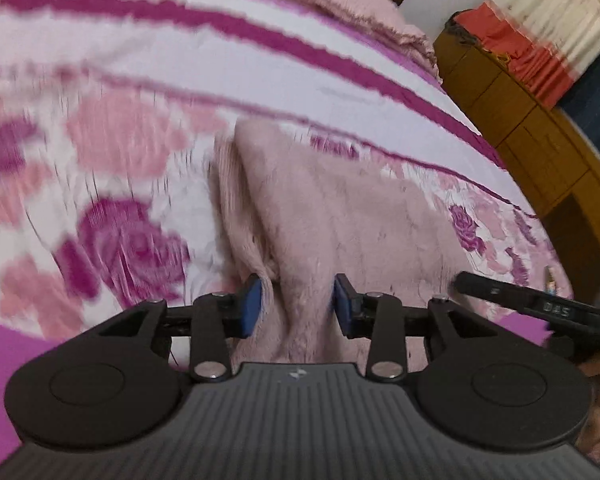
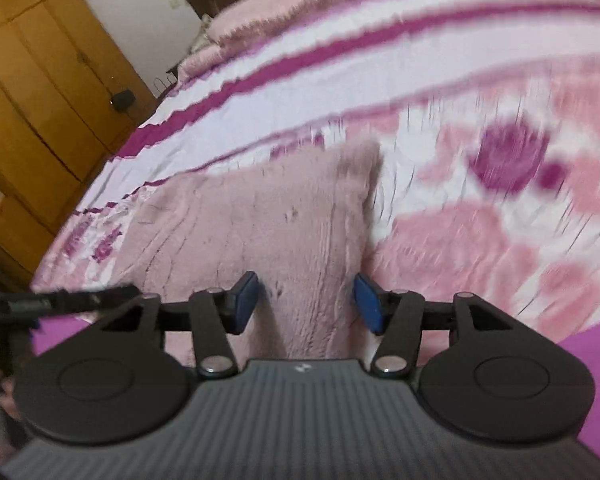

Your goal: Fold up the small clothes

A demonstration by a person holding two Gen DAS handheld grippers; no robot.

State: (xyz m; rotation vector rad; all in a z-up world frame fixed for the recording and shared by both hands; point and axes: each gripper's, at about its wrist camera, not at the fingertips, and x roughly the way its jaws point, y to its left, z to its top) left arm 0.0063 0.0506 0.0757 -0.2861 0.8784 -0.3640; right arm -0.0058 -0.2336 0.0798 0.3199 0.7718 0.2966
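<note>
Pink garment (image 1: 340,216) bunches between left hand-held gripper's (image 1: 296,304) half-open jaws.

Not much for you to read here. The only lettering was "DAS" in pale capitals on the black finger of your right gripper (image 1: 540,306), poking in at the right edge of the left wrist view. Your left gripper's grey housing (image 1: 298,374) only carried a small white logo mark, no letters.

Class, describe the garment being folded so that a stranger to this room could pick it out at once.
Start from the bed, whose bedspread has purple stripes and big printed roses. On it, near the edge, lies the fluffy sweater. Its plain dusty pink and fuzzy pile set it apart from the smooth, patterned cloth underneath.
</note>
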